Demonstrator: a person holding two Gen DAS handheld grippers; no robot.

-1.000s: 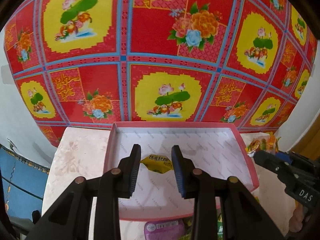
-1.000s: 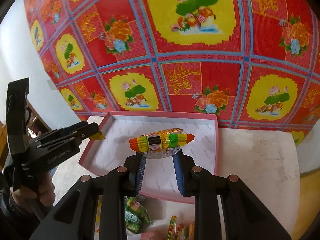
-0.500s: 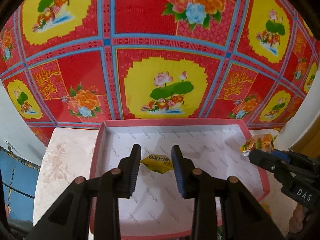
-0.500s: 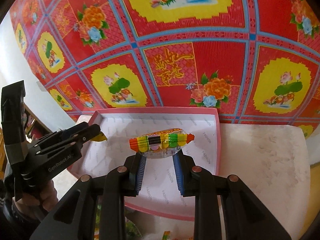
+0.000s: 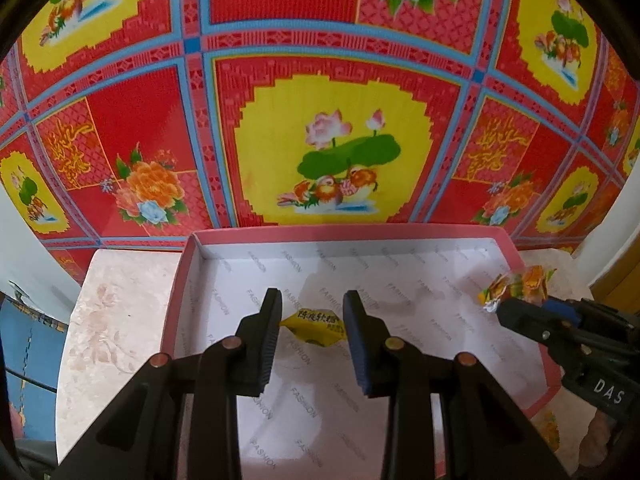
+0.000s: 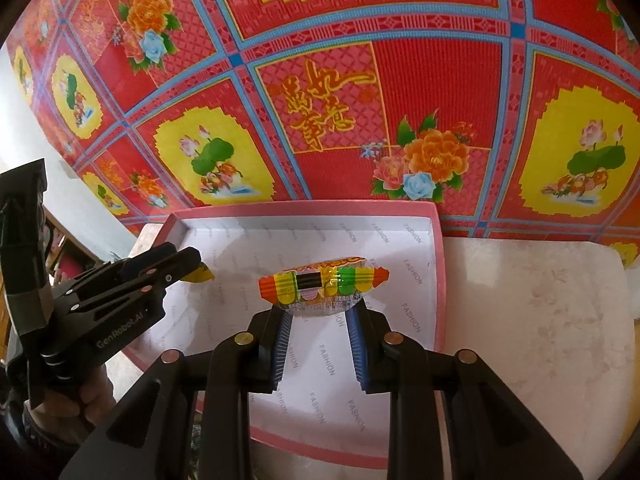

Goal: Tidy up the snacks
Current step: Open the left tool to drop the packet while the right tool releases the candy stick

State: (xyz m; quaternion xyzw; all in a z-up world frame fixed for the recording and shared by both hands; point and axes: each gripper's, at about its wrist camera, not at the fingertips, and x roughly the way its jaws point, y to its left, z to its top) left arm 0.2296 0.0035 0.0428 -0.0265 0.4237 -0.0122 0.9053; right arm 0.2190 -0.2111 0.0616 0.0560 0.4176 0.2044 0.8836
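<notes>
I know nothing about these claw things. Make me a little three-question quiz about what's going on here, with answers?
1. True or false: the left claw grips a yellow candy.
2. What does the right claw hold? A) a spoon B) a striped multicolour snack packet C) nothing
3. Fill in: both claws hang over a pink-rimmed ____ lined with white paper.

Key
1. True; its wrapper sits pinched between the two fingers.
2. B; the packet lies crosswise at the fingertips.
3. Box; seen from both wrist cameras, with no snack lying in it yet in the part that shows.
</notes>
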